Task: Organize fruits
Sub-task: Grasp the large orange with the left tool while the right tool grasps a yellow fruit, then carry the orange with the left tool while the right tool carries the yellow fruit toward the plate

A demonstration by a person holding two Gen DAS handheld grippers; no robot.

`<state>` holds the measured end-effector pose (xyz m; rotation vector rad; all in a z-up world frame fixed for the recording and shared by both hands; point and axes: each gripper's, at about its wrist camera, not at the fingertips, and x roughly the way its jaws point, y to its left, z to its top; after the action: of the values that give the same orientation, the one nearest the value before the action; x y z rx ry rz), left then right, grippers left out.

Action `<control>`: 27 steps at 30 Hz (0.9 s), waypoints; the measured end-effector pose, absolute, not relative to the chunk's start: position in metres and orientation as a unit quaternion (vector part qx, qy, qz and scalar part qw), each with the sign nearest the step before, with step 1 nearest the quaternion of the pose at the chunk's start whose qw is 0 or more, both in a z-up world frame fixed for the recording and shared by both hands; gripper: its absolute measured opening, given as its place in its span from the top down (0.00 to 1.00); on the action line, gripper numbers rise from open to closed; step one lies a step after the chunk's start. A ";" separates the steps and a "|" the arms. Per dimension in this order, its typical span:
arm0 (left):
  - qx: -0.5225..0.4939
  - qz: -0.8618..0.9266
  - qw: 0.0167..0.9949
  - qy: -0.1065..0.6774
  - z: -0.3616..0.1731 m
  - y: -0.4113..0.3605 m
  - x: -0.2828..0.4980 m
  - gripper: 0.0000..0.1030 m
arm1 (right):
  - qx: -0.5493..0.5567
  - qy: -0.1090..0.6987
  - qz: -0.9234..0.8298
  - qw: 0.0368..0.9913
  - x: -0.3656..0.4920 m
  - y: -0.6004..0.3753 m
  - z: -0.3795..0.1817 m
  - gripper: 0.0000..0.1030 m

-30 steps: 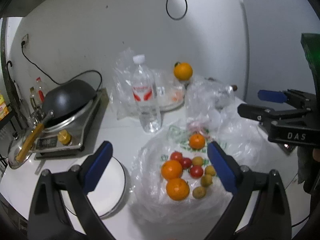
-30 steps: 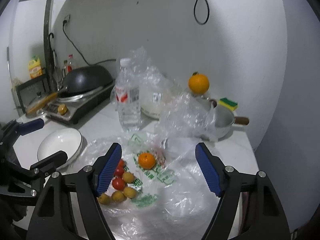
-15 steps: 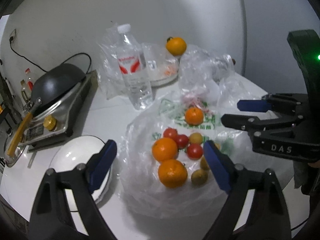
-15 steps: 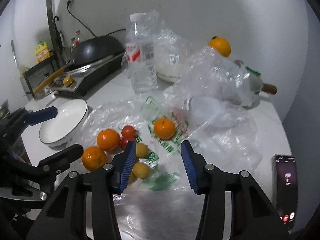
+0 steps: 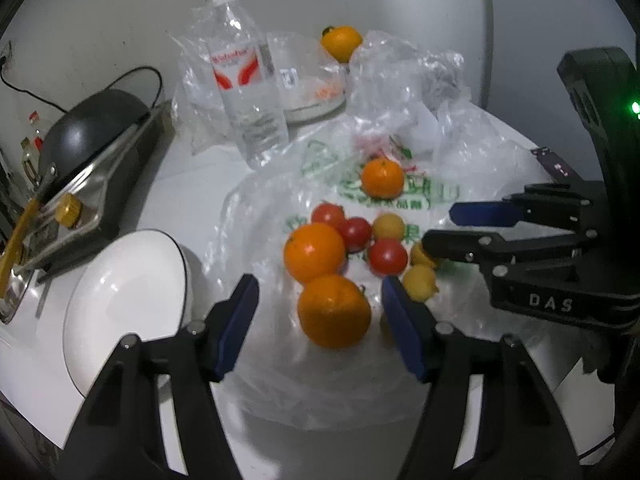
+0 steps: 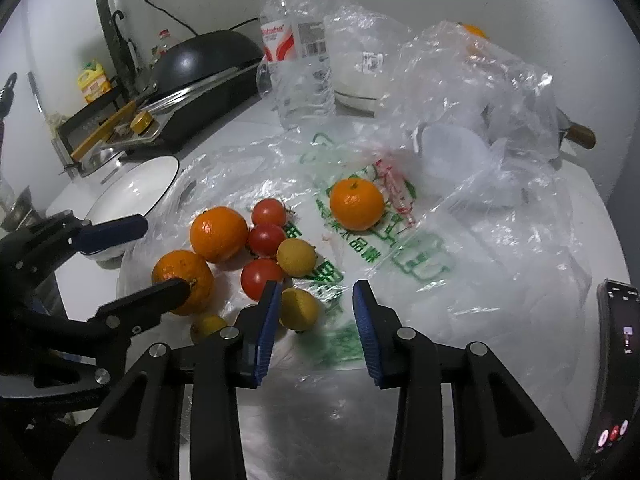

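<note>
The fruits were seen spread on a clear plastic bag (image 5: 272,208) on the surface. The left tool (image 5: 318,304) was held released, its fingers parted to either side of the nearest orange (image 5: 334,311), which lay just ahead between them without being touched. The right tool (image 6: 314,312) was likewise released and grasped nothing; a small yellow fruit (image 6: 300,308) lay just beside its left finger. A white bowl (image 5: 120,300) stood to the left of the left tool. The step in hand was judged to be the approach to a first pick. For the next move, the left tool would need to be advanced around the orange and clenched, then carried, presumably, to the bowl.
</note>
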<state>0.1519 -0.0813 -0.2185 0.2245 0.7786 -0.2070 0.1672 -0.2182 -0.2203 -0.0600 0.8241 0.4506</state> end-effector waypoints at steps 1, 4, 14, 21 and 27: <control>0.109 -0.102 0.913 0.379 -0.219 -0.082 0.153 0.39 | -0.028 0.400 0.219 0.890 0.168 -0.218 -0.222 0.64; 0.109 -0.107 0.909 0.387 -0.223 -0.082 0.155 0.45 | -0.019 0.405 0.231 0.885 0.170 -0.218 -0.223 0.65; 0.097 -0.123 0.904 0.399 -0.231 -0.082 0.158 0.57 | -0.014 0.430 0.247 0.868 0.173 -0.211 -0.230 0.75; 0.086 -0.129 0.905 0.396 -0.230 -0.079 0.159 0.57 | -0.022 0.424 0.245 0.872 0.171 -0.208 -0.225 0.75; 0.078 -0.134 0.910 0.384 -0.221 -0.073 0.154 0.58 | -0.029 0.408 0.237 0.881 0.164 -0.208 -0.212 0.75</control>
<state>0.1537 -0.0733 -0.2208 0.1601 0.7909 -0.2771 0.1640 -0.2081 -0.2115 -0.0614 0.8505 0.4928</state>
